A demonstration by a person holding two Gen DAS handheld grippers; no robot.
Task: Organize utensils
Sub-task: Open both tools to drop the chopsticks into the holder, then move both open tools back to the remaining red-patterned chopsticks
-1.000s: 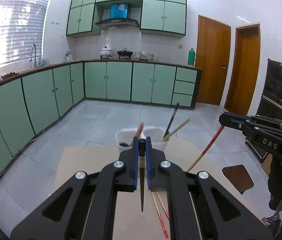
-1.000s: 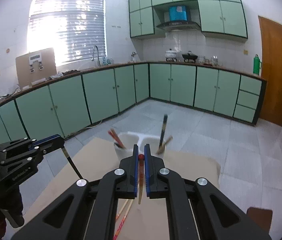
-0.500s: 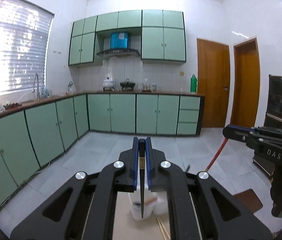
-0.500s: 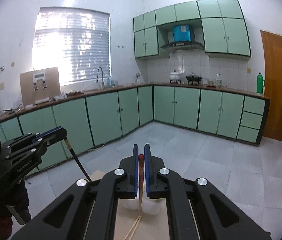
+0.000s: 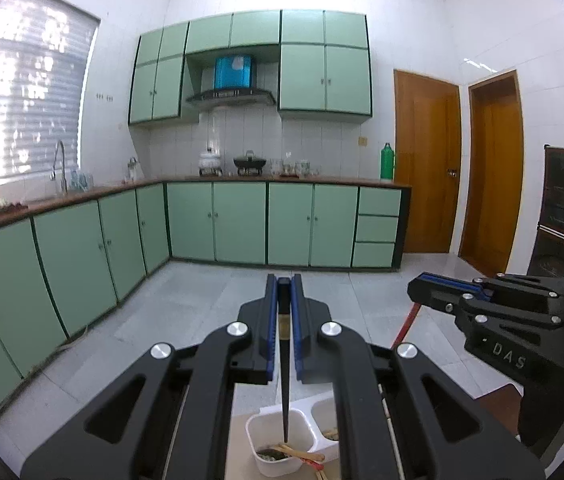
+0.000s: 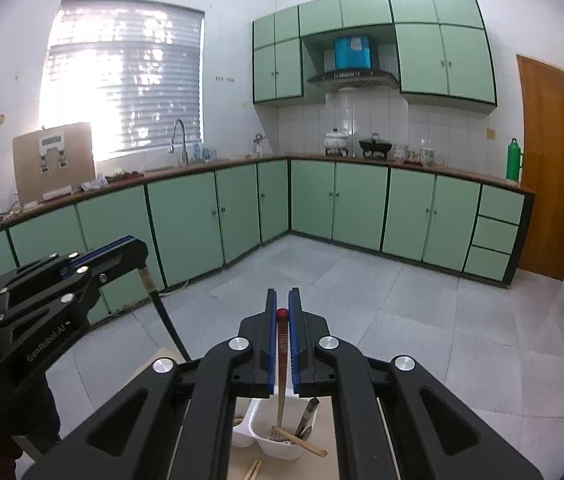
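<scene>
My left gripper (image 5: 283, 286) is shut on a black chopstick (image 5: 284, 392) that hangs tip-down into the left cup of a white two-cup holder (image 5: 260, 428). My right gripper (image 6: 282, 300) is shut on a red-topped chopstick (image 6: 282, 364) that hangs into the right cup of the holder (image 6: 270, 448), beside a black chopstick and a wooden one. Each gripper shows in the other's view: the right one at the right in the left wrist view (image 5: 425, 288), the left one at the left in the right wrist view (image 6: 134, 246).
The holder stands on a tan board (image 6: 154, 364) over a grey tiled floor. Loose chopsticks (image 6: 254, 470) lie on the board in front of the holder. Green kitchen cabinets (image 5: 242, 220) run along the back and left. Two wooden doors (image 5: 425, 160) stand at the right.
Both grippers rose and moved forward over the holder, so it went from ahead of the fingers to below them. Each chopstick now points down into a cup.
</scene>
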